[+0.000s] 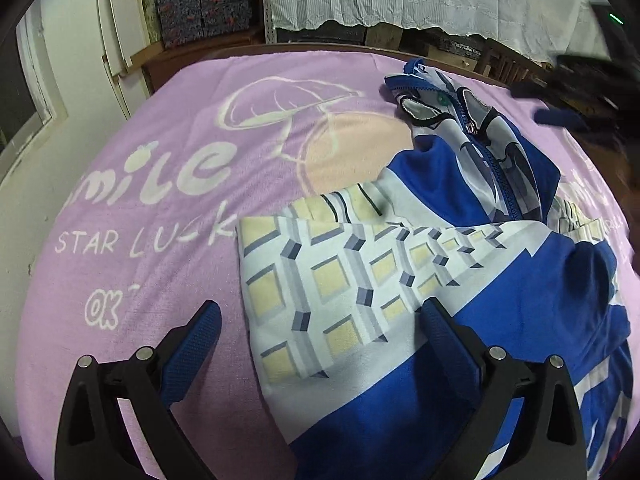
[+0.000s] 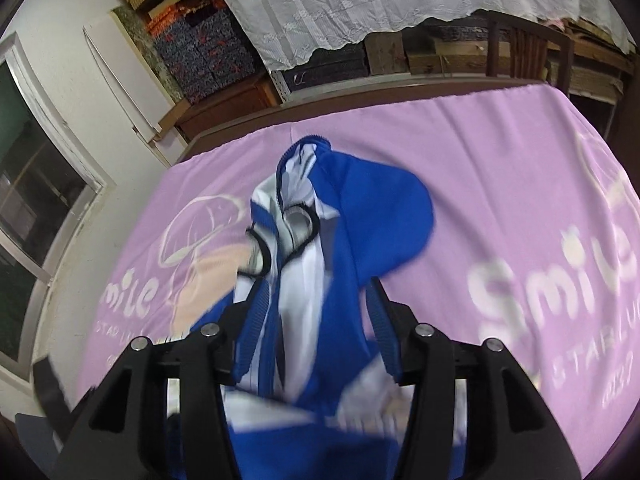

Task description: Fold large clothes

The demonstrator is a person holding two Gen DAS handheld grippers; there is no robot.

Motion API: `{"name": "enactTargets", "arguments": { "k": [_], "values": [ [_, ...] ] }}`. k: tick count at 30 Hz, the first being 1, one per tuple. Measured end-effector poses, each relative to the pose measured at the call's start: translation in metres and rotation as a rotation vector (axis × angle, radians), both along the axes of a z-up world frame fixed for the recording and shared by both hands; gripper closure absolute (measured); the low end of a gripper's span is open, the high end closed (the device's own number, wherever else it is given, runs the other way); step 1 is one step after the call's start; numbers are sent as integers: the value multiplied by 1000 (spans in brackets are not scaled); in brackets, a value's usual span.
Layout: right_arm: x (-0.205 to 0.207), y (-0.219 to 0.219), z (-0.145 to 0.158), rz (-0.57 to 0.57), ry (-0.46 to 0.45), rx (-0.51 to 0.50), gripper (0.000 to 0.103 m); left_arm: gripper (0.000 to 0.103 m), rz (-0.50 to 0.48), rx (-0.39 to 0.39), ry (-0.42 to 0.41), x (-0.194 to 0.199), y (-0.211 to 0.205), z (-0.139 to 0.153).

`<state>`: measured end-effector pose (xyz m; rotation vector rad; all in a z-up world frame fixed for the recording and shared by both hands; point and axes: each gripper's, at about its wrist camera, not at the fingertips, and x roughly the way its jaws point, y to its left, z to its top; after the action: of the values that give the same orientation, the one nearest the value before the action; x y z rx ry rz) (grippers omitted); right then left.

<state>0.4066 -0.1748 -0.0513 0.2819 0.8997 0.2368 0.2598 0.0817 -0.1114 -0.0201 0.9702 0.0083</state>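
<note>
The blue and white zip jacket (image 1: 460, 248) lies bunched on the lilac "Smile" blanket (image 1: 160, 208) that covers the worktop, its collar and zipper toward the blanket's far edge and a patterned sleeve laid across its body. The fold looks part-way done: one sleeve is in, and the body is not yet squared up. Next, the loose blue side probably needs gripping by its edge and drawing over the zipper line, flat and without dragging the blanket.

The left claw (image 1: 320, 316) hangs released and wide over the sleeve on the blanket, its pads clear of the cloth. The right claw (image 2: 316, 304) stands about half open astride the jacket's raised ridge; fabric sits between its pads, but they do not appear to pinch it.
</note>
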Motion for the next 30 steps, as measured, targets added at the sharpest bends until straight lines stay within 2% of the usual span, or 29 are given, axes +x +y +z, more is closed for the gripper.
{"name": "enactTargets", "arguments": {
  "k": [3, 6, 16, 17, 18, 19, 23, 27, 30],
  "values": [
    [34, 11, -5, -4, 12, -32, 51, 3, 7, -13, 6, 1, 2, 0],
    [64, 16, -13, -18, 28, -40, 50, 3, 15, -57, 22, 3, 8, -1],
    [142, 31, -47, -48, 98, -12, 50, 3, -4, -50, 27, 9, 8, -1],
    [144, 32, -48, -52, 99, -18, 55, 3, -6, -51, 28, 9, 8, -1],
    [145, 34, -48, -49, 100, -28, 82, 3, -7, -51, 29, 9, 8, -1],
    [143, 35, -47, -45, 98, -26, 101, 3, -10, -51, 30, 9, 8, -1],
    [113, 38, -16, -23, -17, -41, 101, 3, -23, -62, 40, 12, 10, 0],
    [56, 42, 25, 17, -112, -64, 101, 3, -37, -75, 40, 12, 12, 1],
    [9, 41, 45, 39, -162, -76, 101, 3, -67, -96, 29, 9, 12, 4]
  ]
}}
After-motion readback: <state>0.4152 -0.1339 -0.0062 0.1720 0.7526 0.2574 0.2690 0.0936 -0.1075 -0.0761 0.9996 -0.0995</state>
